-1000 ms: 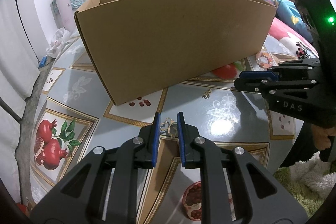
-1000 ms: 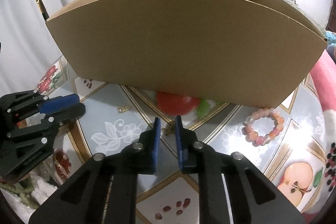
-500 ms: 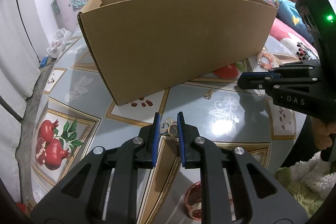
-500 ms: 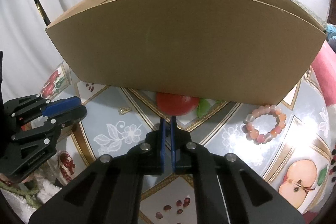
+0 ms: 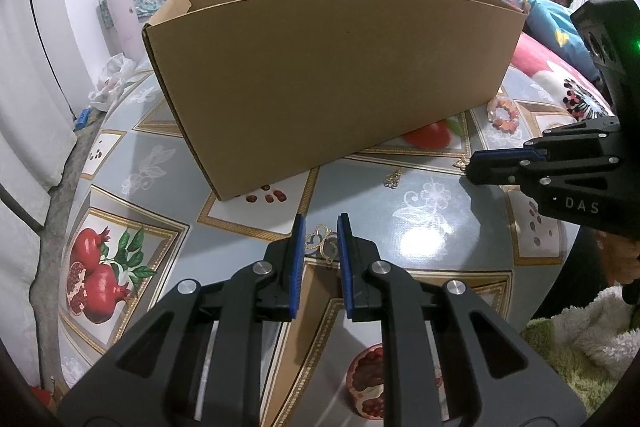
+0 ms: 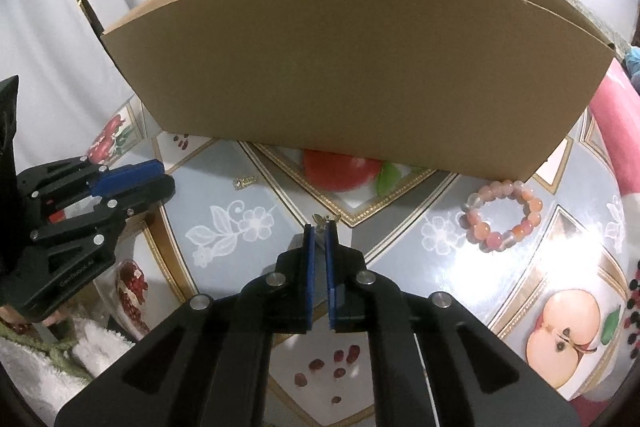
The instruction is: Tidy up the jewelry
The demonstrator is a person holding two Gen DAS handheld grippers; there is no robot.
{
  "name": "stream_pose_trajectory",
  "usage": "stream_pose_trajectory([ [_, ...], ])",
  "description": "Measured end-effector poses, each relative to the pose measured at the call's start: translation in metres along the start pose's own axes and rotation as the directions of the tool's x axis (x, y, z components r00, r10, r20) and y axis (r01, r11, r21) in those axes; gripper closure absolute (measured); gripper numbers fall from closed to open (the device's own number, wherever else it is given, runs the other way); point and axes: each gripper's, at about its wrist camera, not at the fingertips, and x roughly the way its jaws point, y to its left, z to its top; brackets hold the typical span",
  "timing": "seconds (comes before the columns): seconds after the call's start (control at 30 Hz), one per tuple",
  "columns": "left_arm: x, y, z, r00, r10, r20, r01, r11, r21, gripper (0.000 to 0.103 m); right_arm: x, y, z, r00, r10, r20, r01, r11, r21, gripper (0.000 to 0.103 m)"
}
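- Left tool: jaws spread, blue pads on either side of a gold earring that lies on the surface; contact between pads and earring cannot be confirmed.
- Right tool: jaws pressed nearly together, pinching a small gold charm at the fingertips. In the left wrist view the same charm shows at the tip of that tool.
- Box: open-topped cardboard, standing on the surface behind both tools; its inside is not visible.
- Pendant: small gold piece lying loose on the surface between the two tools, near the front wall of the box. In the right wrist view it lies beside the left tool.
- Bracelet: pink and orange beads, lying flat on the surface to the right of the right tool, just in front of the box's right corner; also visible in the left wrist view.
- Surface: covered with a glossy cloth printed with fruit.
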Motion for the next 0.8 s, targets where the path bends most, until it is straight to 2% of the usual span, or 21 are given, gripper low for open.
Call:
stream_pose_trajectory([
  [0.1, 0.0, 0.0, 0.0, 1.0, 0.001, -0.001, -0.001, 1.0, 0.0, 0.088, 0.001, 0.002, 0.001, 1.0, -0.013, 0.004, 0.013, 1.0, -0.008, 0.081],
  [0.3, 0.0, 0.0, -0.001, 1.0, 0.002, -0.004, -0.002, 1.0, -0.004, 0.088, 0.005, 0.004, 0.004, 0.999, -0.033, 0.007, 0.033, 0.999, -0.029, 0.08],
  [0.43, 0.0, 0.0, -0.001, 1.0, 0.0, -0.004, 0.0, 1.0, -0.004, 0.088, 0.009, 0.009, 0.008, 0.998, -0.055, 0.008, 0.055, 0.997, -0.06, 0.081],
  [0.57, -0.001, 0.0, -0.001, 1.0, 0.001, -0.004, -0.001, 1.0, -0.006, 0.088, 0.012, 0.01, 0.012, 0.999, -0.037, 0.002, 0.037, 0.998, -0.057, 0.092],
  [0.8, -0.002, 0.003, -0.003, 1.0, 0.003, -0.002, -0.003, 1.0, -0.007, 0.088, 0.014, 0.011, 0.011, 1.0, -0.025, 0.013, 0.025, 0.999, -0.041, 0.094],
])
